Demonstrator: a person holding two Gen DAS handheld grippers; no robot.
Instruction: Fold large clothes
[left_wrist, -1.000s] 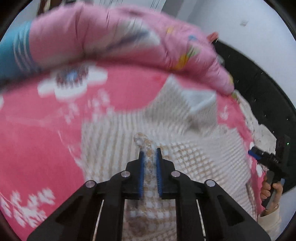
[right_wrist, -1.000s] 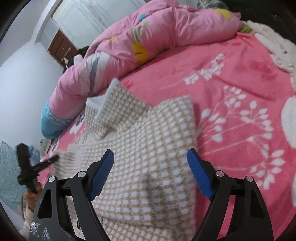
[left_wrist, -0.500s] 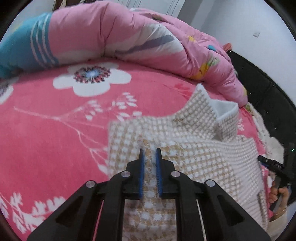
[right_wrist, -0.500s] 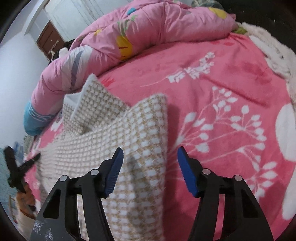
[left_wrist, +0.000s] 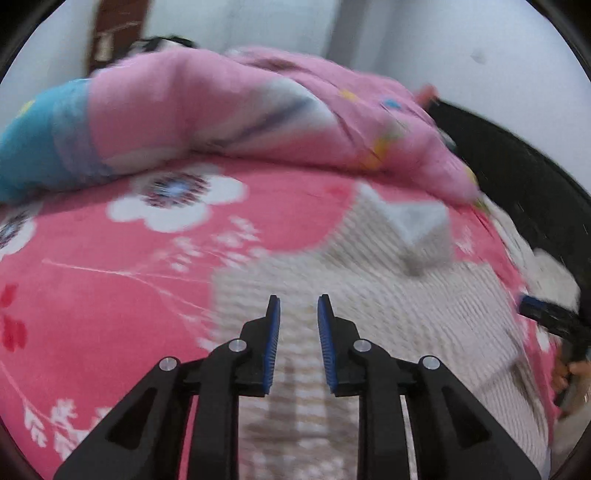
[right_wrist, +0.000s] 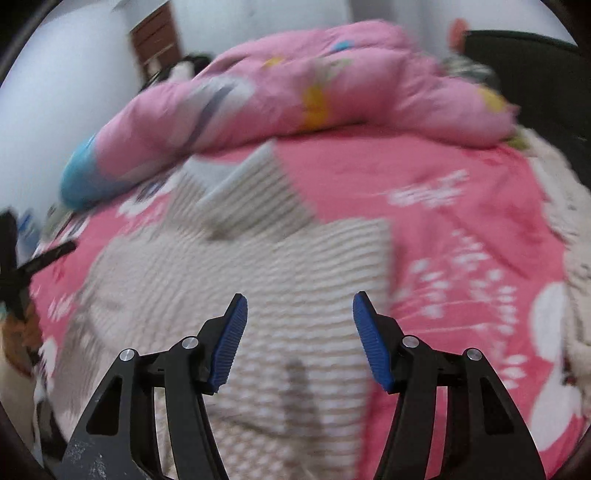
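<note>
A beige-and-white checked garment (left_wrist: 369, 295) lies spread on the pink flowered bed sheet (left_wrist: 110, 295), its white-lined collar turned up at the far end. My left gripper (left_wrist: 299, 301) hovers over the garment's near left part. Its jaws are opening, and the cloth lies below the gap with neither pad pressing on it. In the right wrist view the same garment (right_wrist: 258, 266) fills the middle. My right gripper (right_wrist: 300, 299) stands open above the garment's near right part, and nothing sits between its blue pads. Both views are blurred by motion.
A rolled pink quilt (left_wrist: 258, 110) with a blue end lies across the far side of the bed. A black headboard (left_wrist: 517, 177) stands at the right. A white fluffy blanket (right_wrist: 561, 206) lies along the bed's right edge. A hand (left_wrist: 569, 369) carries the right gripper.
The left jaws have parted and let go of the cloth fold they pinched. The right jaws have narrowed, and that gripper has rolled and shifted across the garment.
</note>
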